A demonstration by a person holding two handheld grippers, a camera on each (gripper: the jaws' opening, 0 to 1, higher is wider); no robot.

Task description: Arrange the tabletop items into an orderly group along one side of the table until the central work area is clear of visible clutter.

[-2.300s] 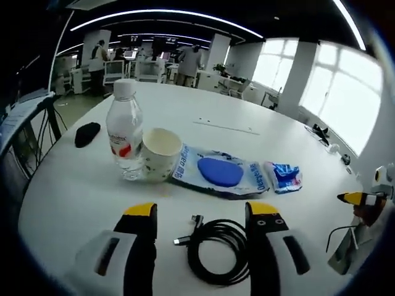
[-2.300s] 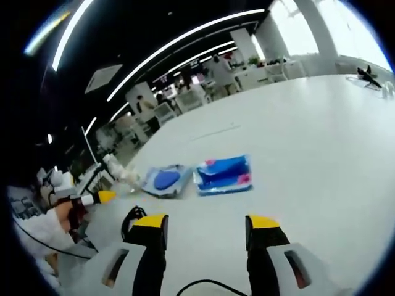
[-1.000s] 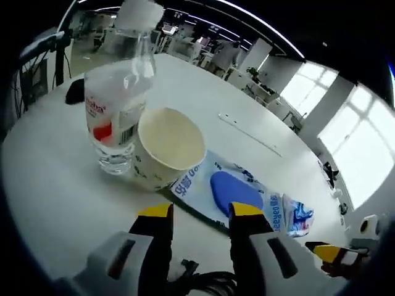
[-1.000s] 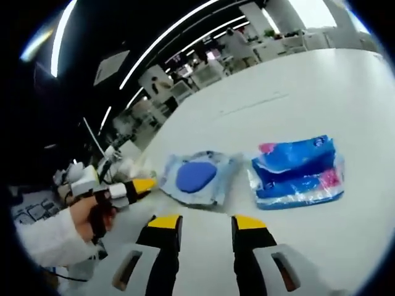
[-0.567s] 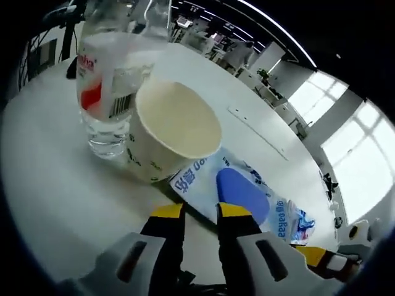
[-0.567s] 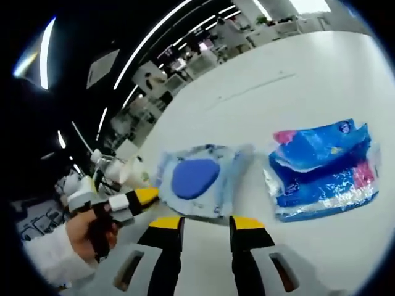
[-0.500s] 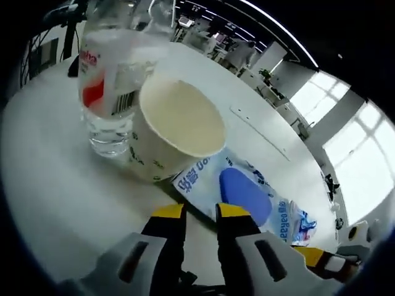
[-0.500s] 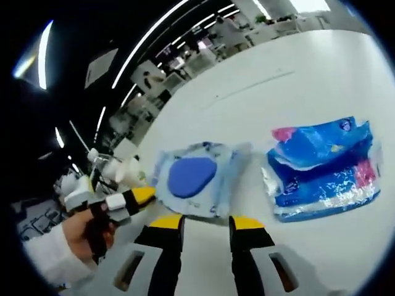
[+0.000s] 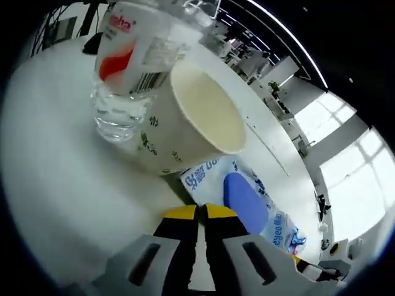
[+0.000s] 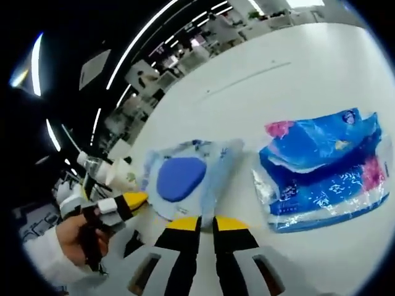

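My left gripper [image 9: 199,213] jaws have closed together at the near edge of the wipes pack [image 9: 247,197]; right gripper [image 10: 206,223] jaws have also narrowed, nearly touching, on the same pack's edge. Paper cup [image 9: 191,117] and water bottle [image 9: 133,61] sit beyond, blue tissue pack [image 10: 321,169] beside. Likely dragging the pack next.

On my white table [image 10: 321,68] I count one clear plastic water bottle with a red label [image 9: 131,58] and one cream paper cup [image 9: 196,120]. I also count one pale blue wipes pack with a round blue lid [image 10: 186,179], one crumpled blue plastic packet [image 10: 324,172] and one small black object [image 9: 92,42].
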